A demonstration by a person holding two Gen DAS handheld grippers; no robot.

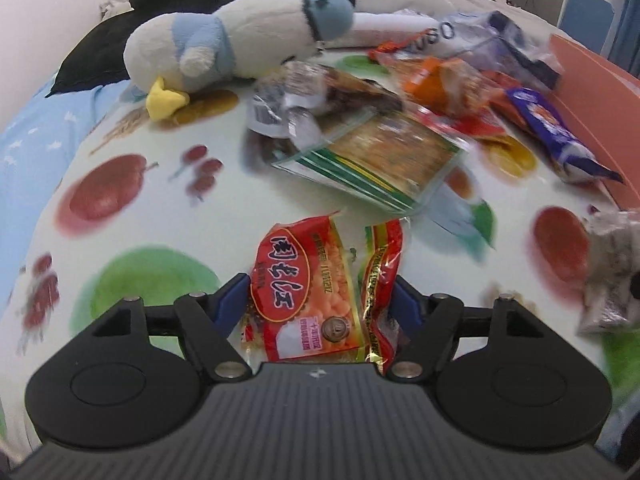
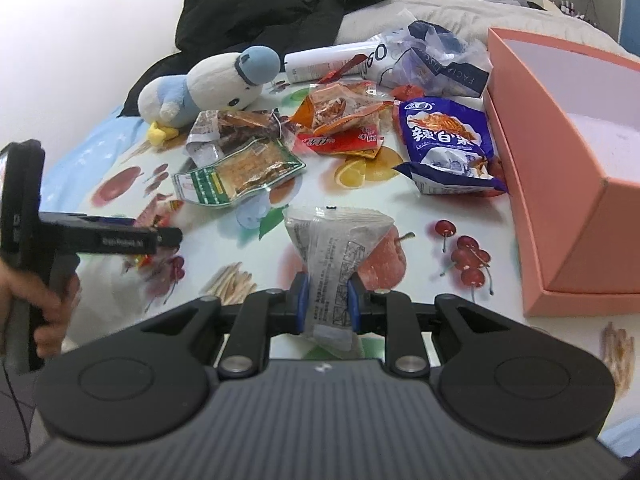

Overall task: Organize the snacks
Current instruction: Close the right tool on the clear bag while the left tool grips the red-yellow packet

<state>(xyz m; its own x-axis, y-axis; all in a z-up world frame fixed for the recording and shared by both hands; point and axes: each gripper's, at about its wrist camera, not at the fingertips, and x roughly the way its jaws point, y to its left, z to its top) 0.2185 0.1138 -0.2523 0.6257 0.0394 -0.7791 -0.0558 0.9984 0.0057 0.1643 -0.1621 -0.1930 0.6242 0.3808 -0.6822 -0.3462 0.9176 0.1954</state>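
**Desk:** What is in the left gripper point(image 1: 320, 300)?

**Photographer:** A red plastic snack packet with a clear window of orange pieces point(image 1: 304, 292). It stands upright between the blue pads point(image 1: 234, 300), which are set wide and press on both sides. A red-and-yellow wrapper edge point(image 1: 380, 280) lies against its right side. I cannot tell whether that is a second packet.

**Desk:** And the right gripper point(image 2: 326, 300)?

**Photographer:** Narrowly closed, pinching the lower end of a grey-white printed plastic packet point(image 2: 336, 248), which fans out above the pads and over the table.

**Desk:** Where are the other snacks?

**Photographer:** Scattered on a white fruit-print tablecloth point(image 2: 420, 288). Just beyond the grey packet lies a clear packet with green stripes point(image 2: 236, 176). A silver-and-brown foil packet point(image 2: 224, 128) overlaps its far edge. Orange and red sachets point(image 2: 344, 120) are piled toward the middle. A blue-and-purple crinkled bag point(image 2: 444, 136) rests near the wall of an open salmon-pink cardboard box point(image 2: 580, 216) on the right.

**Desk:** Anything else?

**Photographer:** A white-and-blue plush bird with yellow feet point(image 2: 208, 88) lies on its side at the far left of the pile. A white tube point(image 2: 332, 60) and a crumpled blue plastic bag point(image 2: 436, 60) lie behind the pile, and a black jacket point(image 2: 280, 8) lies behind those. In the right wrist view, a hand point(image 2: 44, 308) grips the left gripper's handle at the left edge.
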